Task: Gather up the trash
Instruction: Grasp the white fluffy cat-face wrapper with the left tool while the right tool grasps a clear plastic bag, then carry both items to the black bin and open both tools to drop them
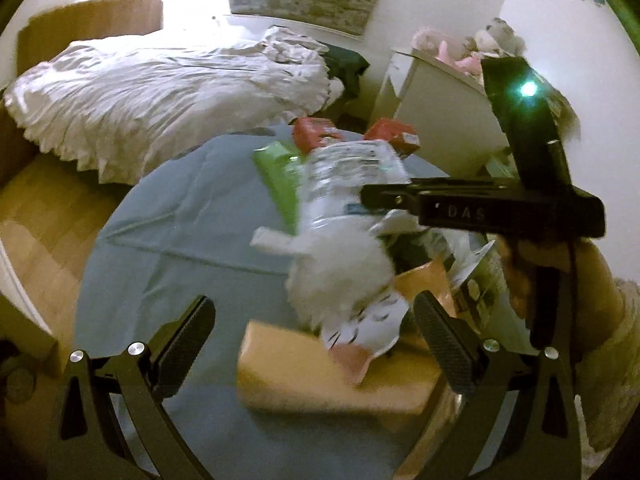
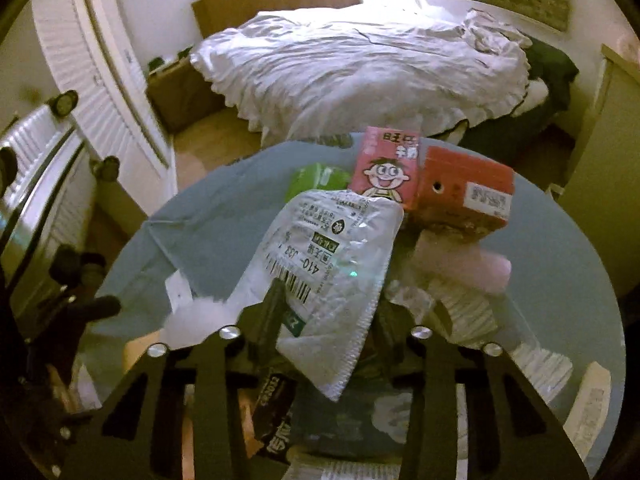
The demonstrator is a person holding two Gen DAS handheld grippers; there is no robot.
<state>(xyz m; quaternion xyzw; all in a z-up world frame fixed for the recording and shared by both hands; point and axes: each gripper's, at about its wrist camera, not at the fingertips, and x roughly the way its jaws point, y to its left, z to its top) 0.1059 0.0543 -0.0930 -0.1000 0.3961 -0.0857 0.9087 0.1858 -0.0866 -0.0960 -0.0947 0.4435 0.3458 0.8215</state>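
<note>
A pile of trash lies on a round table with a blue cloth (image 1: pixel 168 240). My right gripper (image 2: pixel 332 316) is shut on a clear plastic wrapper (image 2: pixel 332 248) with a barcode label, held above the pile. In the left wrist view the same wrapper (image 1: pixel 348 176) hangs from the right gripper's fingers (image 1: pixel 392 196). My left gripper (image 1: pixel 316 332) is open and empty, just before a white crumpled tissue (image 1: pixel 340 276) and an orange box (image 1: pixel 304 372). Red milk cartons (image 2: pixel 464 192) and a green packet (image 2: pixel 316 180) lie beyond.
A bed with a white rumpled duvet (image 2: pixel 360 80) stands behind the table. A white cabinet with soft toys (image 1: pixel 448 120) is at the right. A white radiator and door (image 2: pixel 100 120) are at the left. Wooden floor (image 1: pixel 44 216) surrounds the table.
</note>
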